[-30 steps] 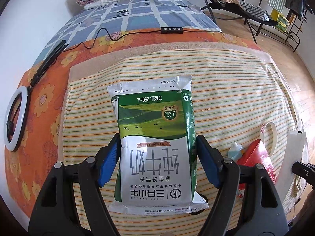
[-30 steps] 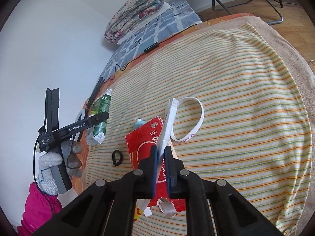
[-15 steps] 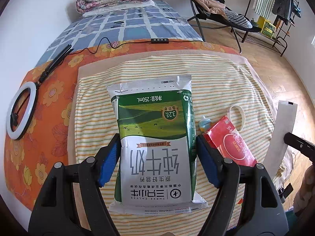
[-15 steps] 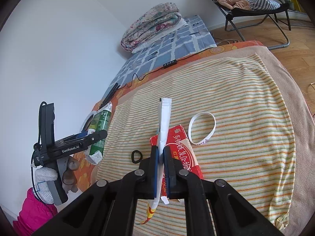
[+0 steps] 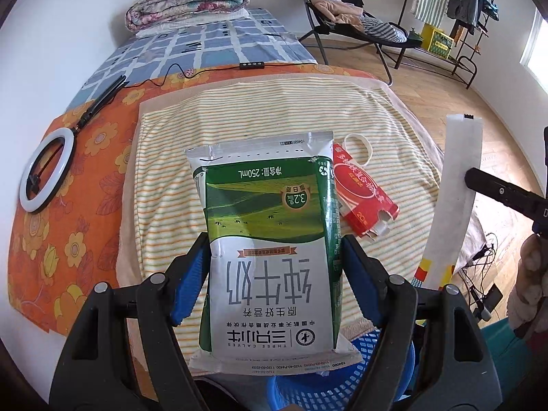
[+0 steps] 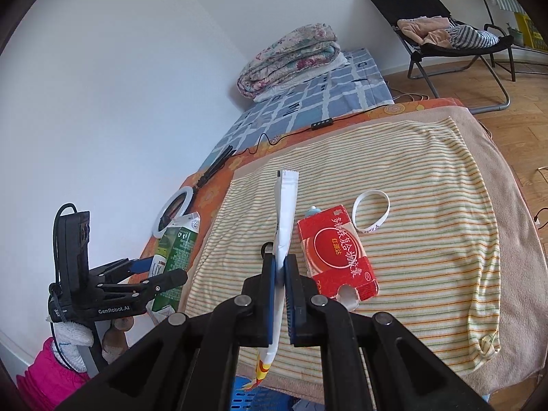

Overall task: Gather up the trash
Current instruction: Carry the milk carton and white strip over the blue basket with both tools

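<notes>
My left gripper (image 5: 274, 243) is shut on a green and white milk carton (image 5: 263, 188), held upright between the blue pads; the right wrist view shows the same gripper (image 6: 161, 270) and carton (image 6: 176, 250) at the left. My right gripper (image 6: 281, 261) is shut on a long flat white wrapper (image 6: 286, 205), which the left wrist view shows as a white wrapper (image 5: 459, 198) at the right. A red box (image 6: 335, 253), a white wristband (image 6: 371, 210), a small blue-capped bottle (image 6: 312, 210) and a black ring (image 6: 266, 249) lie on the striped towel (image 6: 428, 239). A blue basket (image 5: 342, 376) sits below both grippers.
The bed carries an orange flowered sheet (image 5: 68, 205) with a ring light (image 5: 46, 174), a black cable remote (image 5: 251, 65) and a folded quilt (image 5: 188, 0). A folding chair (image 6: 455, 37) and a clothes rack (image 5: 445, 17) stand on the wooden floor at the right.
Both grippers have pulled back and up from the bed with their loads still held. The blue basket has come into view under them.
</notes>
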